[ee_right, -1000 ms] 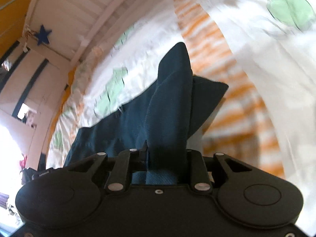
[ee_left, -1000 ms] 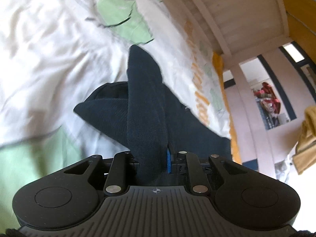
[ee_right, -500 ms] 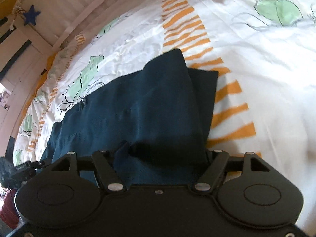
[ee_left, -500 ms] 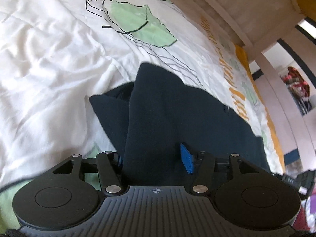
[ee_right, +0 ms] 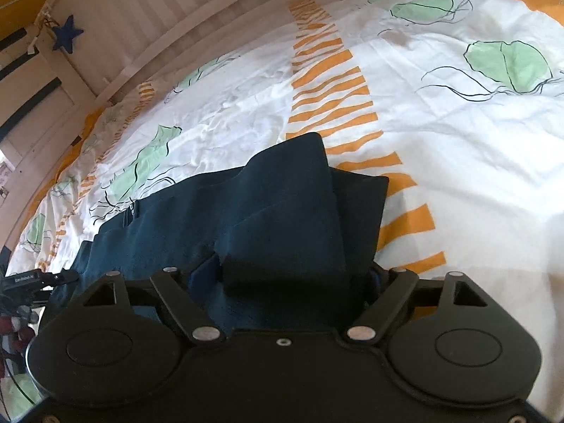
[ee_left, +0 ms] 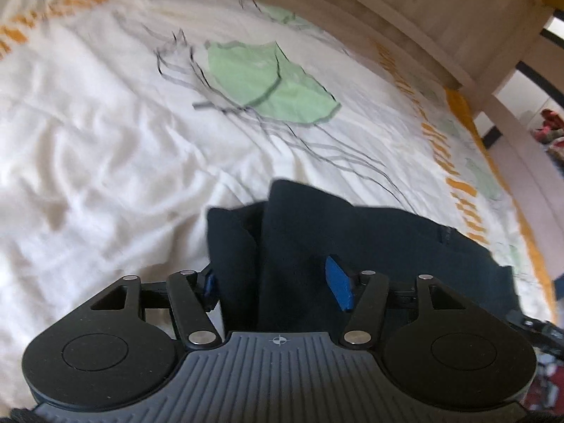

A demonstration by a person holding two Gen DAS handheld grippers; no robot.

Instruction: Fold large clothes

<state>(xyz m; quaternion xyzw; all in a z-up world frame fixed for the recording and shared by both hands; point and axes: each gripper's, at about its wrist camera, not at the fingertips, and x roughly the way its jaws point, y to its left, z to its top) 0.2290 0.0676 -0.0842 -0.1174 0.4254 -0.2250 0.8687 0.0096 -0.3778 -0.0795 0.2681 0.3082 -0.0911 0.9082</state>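
Note:
A dark navy garment (ee_left: 352,232) lies folded on the bed, one corner doubled over on itself. My left gripper (ee_left: 275,282) hangs low over that corner with its jaws opening. The cloth sits loosely between the blue pads (ee_left: 338,287), which stand clear of it. In the right wrist view the same garment (ee_right: 275,204) shows its other folded end. My right gripper (ee_right: 289,271) straddles a thick fold there, its jaws opening wide and not pressing on the fabric. The left gripper's black body (ee_right: 28,278) shows at the far end of the garment.
The bed cover (ee_left: 105,141) is white with green blobs and orange stripes (ee_right: 331,105) and is rumpled around the garment. A pale wooden bed rail (ee_left: 405,0) runs behind it. A blue star (ee_right: 67,33) hangs on the wall.
Both grippers were shut on raised folds of the garment and have let go. The cloth has dropped flat onto the bed, and both grippers have sunk and turned a little.

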